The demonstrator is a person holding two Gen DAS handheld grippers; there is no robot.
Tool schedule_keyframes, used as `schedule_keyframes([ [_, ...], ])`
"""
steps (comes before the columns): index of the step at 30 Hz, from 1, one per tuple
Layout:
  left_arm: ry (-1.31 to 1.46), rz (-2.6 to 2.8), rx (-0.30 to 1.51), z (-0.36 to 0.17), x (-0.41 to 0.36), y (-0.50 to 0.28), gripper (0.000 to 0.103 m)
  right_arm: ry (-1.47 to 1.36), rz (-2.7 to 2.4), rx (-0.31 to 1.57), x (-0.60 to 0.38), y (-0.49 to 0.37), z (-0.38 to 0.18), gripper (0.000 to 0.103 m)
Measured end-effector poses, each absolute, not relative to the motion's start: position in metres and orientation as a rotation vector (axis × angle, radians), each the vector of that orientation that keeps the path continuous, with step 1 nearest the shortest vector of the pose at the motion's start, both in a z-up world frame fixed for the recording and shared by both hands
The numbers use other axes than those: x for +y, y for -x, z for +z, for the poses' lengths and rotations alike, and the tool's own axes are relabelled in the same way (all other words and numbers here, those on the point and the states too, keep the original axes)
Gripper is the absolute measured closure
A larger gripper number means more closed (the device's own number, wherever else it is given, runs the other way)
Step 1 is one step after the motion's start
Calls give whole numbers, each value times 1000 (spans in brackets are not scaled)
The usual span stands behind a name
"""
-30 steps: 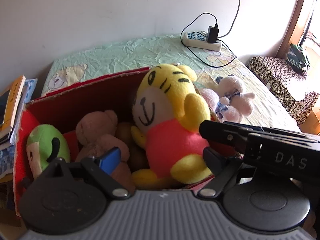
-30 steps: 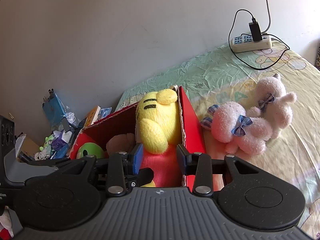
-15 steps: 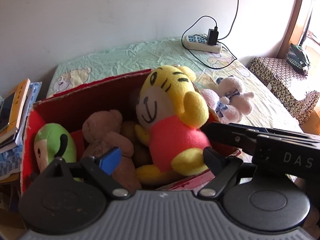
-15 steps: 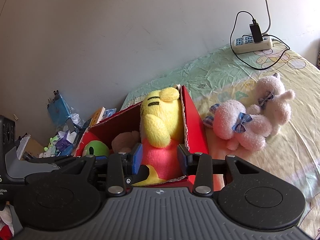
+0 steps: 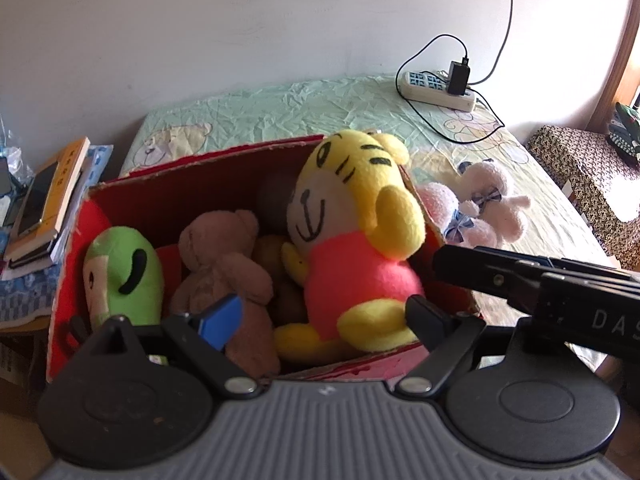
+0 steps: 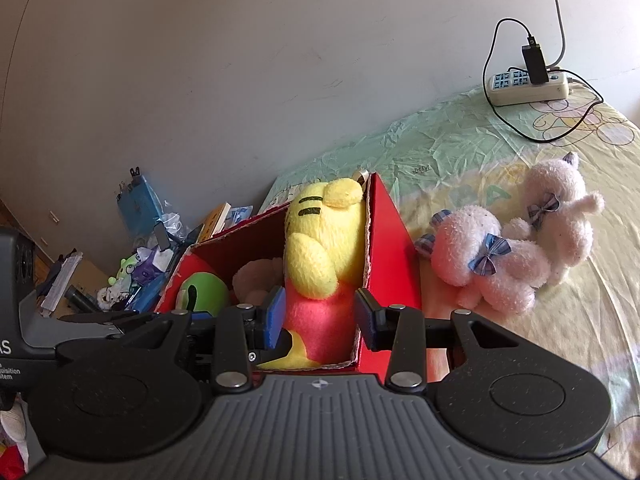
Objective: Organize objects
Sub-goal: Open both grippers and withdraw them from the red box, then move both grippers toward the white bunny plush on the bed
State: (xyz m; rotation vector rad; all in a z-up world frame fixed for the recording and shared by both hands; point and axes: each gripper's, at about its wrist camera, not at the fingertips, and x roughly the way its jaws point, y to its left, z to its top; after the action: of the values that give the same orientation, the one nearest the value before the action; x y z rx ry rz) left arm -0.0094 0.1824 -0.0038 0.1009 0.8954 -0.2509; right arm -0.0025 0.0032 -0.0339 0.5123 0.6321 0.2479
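A red cardboard box (image 5: 188, 184) on the bed holds a yellow tiger plush in a pink shirt (image 5: 352, 236), a brown bear (image 5: 224, 264) and a green plush (image 5: 124, 268). My left gripper (image 5: 324, 320) is open and empty, just in front of the box. My right gripper (image 6: 320, 316) is open and empty, its jaws standing either side of the tiger (image 6: 320, 248) at the box's near edge (image 6: 384, 240). Two pink plush bunnies with blue bows (image 6: 516, 240) lie on the bed right of the box; they also show in the left wrist view (image 5: 480, 204).
A power strip with charger and cable (image 5: 440, 88) lies at the back of the bed by the wall. Books (image 5: 44, 204) are stacked left of the box. A patterned stool (image 5: 584, 168) stands at the right. Clutter (image 6: 132, 256) lies left of the bed.
Both grippers have pulled back and up a little from the box, so more of it shows. The tiger plush stays in the box. Neither gripper's opening changed.
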Motion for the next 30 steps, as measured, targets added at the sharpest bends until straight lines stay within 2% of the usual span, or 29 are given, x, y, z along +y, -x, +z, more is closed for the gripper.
schedule_keyframes([
  [14, -66, -98, 897, 3, 164, 12, 16, -500, 379, 660, -38, 4, -33, 62],
  [30, -82, -127, 795, 37, 116, 23, 16, -532, 364, 689, -103, 5, -46, 62],
])
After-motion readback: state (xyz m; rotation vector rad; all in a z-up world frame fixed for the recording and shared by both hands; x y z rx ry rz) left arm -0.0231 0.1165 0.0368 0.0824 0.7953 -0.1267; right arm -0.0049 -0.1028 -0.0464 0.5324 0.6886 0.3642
